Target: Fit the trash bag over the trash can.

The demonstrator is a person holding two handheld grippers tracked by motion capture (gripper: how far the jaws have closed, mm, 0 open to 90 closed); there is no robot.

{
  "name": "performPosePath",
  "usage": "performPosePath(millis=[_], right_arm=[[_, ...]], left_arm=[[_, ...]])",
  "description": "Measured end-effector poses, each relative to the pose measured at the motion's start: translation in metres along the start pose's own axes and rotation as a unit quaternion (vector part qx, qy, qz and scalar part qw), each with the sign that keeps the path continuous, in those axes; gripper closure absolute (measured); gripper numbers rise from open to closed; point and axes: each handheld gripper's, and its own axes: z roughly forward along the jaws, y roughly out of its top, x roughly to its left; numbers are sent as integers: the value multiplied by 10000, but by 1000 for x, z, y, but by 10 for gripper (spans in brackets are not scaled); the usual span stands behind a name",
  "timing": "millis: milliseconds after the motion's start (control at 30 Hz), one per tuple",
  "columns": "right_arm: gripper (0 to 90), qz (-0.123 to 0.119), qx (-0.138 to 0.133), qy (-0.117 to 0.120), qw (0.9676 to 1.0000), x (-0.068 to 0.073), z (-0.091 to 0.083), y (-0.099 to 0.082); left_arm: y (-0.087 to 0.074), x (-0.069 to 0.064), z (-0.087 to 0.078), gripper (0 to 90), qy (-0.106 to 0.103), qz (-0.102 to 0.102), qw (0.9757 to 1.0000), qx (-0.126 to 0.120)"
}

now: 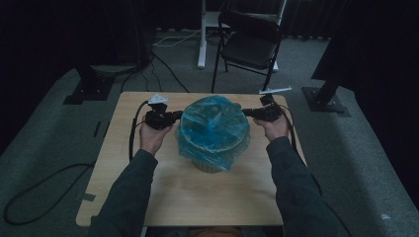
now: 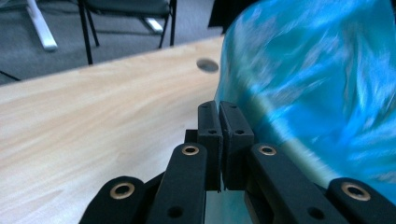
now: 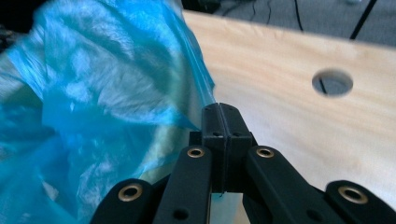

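A thin blue plastic bag (image 1: 212,126) is draped over a round pale bin (image 1: 210,167) in the middle of the wooden table (image 1: 188,197). My left gripper (image 1: 176,117) is at the bag's left side. In the left gripper view its jaws (image 2: 218,106) are together, with the bag's edge (image 2: 299,79) running into their tips. My right gripper (image 1: 247,113) is at the bag's right side. Its jaws (image 3: 219,109) are likewise closed, pinching a stretched fold of the blue film (image 3: 107,98).
A black folding chair (image 1: 252,42) stands on the carpet beyond the table's far edge. The tabletop has a round cable hole (image 3: 332,82) near its far right corner. Black cables (image 1: 132,133) trail from both grippers. Dark stand bases flank the table.
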Motion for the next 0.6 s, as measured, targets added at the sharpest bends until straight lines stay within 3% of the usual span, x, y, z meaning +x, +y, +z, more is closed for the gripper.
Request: performPosePath(millis=[167,300,433,500,600], right_arm=[[900,50,491,167,9986,-7,6,-14],[900,110,653,297,9974,-8,3,-19],[900,-26,838,416,9956,-4,0,-22],[855,-119,859,344,9956,-4,-5,-22],[725,-47,478,-98,9988,-7,-15,-17]], left_arm=[[-4,-6,11,893,-148,116,9996,220],[-6,-11,14,894,-260,217,9990,299],[-8,-17,17,893,-366,390,9980,347],[-8,-18,16,872,-256,426,9983,314],[-4,-13,14,817,-104,232,9995,174]])
